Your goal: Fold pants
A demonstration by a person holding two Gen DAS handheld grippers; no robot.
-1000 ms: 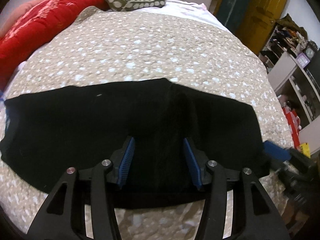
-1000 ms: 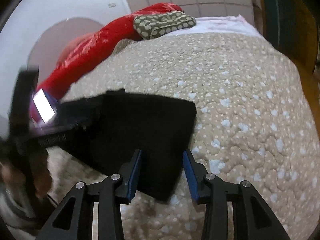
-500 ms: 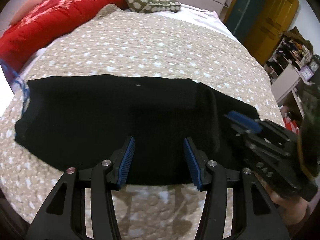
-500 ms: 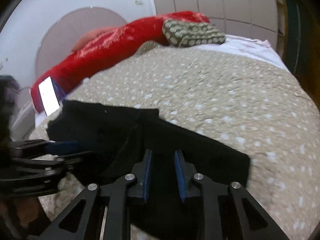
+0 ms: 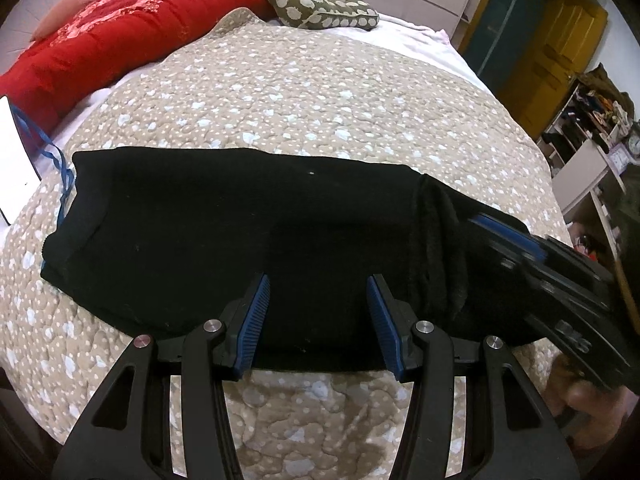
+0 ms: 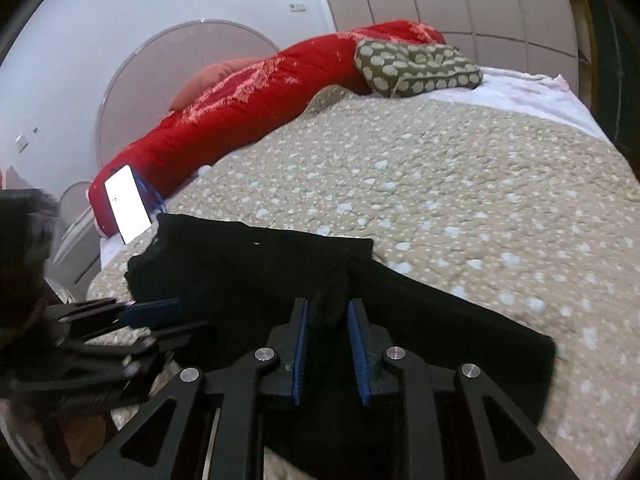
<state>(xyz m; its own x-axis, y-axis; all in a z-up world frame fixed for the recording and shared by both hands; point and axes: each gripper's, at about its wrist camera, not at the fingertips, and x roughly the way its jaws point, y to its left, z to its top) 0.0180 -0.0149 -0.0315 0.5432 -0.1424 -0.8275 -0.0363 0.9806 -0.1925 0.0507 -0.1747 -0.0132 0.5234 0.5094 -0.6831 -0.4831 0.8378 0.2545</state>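
Black pants (image 5: 256, 232) lay folded into a long band across the near part of the bed (image 5: 320, 92), on a beige spotted quilt (image 6: 460, 184). Waistband end toward a white phone (image 5: 12, 160) and a blue cord (image 5: 60, 168) at the bed's edge.

Left tongs (image 5: 316, 316) hovered over the near edge of the pants, jaws spread wide, nothing between the blue pads (image 5: 252, 320); cloth lay below them, not gripped.

Right tongs (image 6: 326, 344) sat at the other end of the pants, jaws drawn in narrow and pinching a raised bunch of black cloth between the pads. In the left wrist view the right tongs (image 5: 508, 232) came in from the right side, lying on the fuzzy end of the pants; a hand (image 5: 592, 412) showed beneath them, blurred.

Far side of bed: long red pillow (image 6: 256, 112), an olive cushion with pale dots (image 6: 416, 66), white sheet beyond the quilt. Yellow door (image 5: 552, 48) and cluttered shelves (image 5: 592, 128) to the right
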